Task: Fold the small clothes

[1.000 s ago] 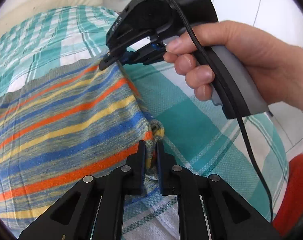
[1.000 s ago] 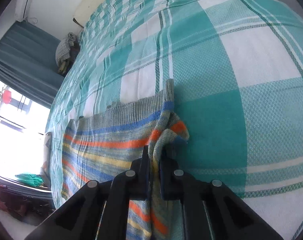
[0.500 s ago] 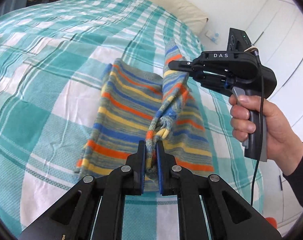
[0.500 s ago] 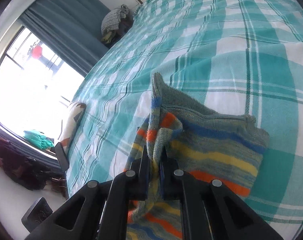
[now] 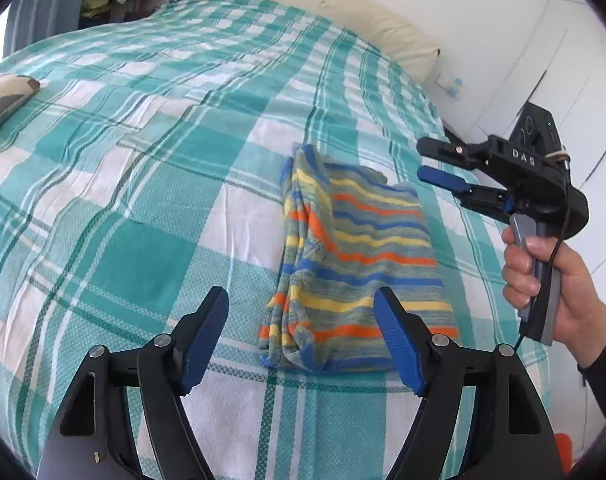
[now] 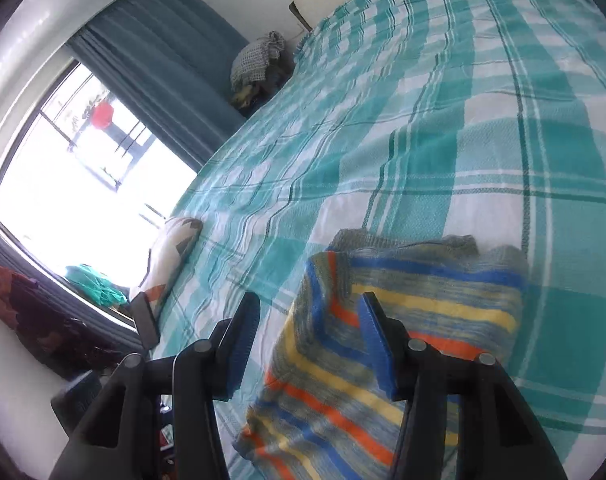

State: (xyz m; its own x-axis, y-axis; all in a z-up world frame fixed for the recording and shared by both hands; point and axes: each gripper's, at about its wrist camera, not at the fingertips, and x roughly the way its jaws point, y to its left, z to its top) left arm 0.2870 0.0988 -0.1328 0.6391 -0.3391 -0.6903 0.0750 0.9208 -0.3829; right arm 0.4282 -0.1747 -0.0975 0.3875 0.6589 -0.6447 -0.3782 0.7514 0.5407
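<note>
Having just opened both jaws, your left gripper (image 5: 301, 338) and right gripper (image 5: 439, 164) stand released, nothing between them. Check the striped garment (image 5: 355, 264) on the bed (image 5: 143, 184); square its bunched nine o'clock edge before folding again.

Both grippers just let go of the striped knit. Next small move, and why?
Probably one more fold across its length. The striped knit garment lies flat on the checked bedspread, folded to a long strip. Left gripper and right gripper have just been opening, with nothing between their pads. So bring the left gripper down onto the near edge to regrasp.
</note>
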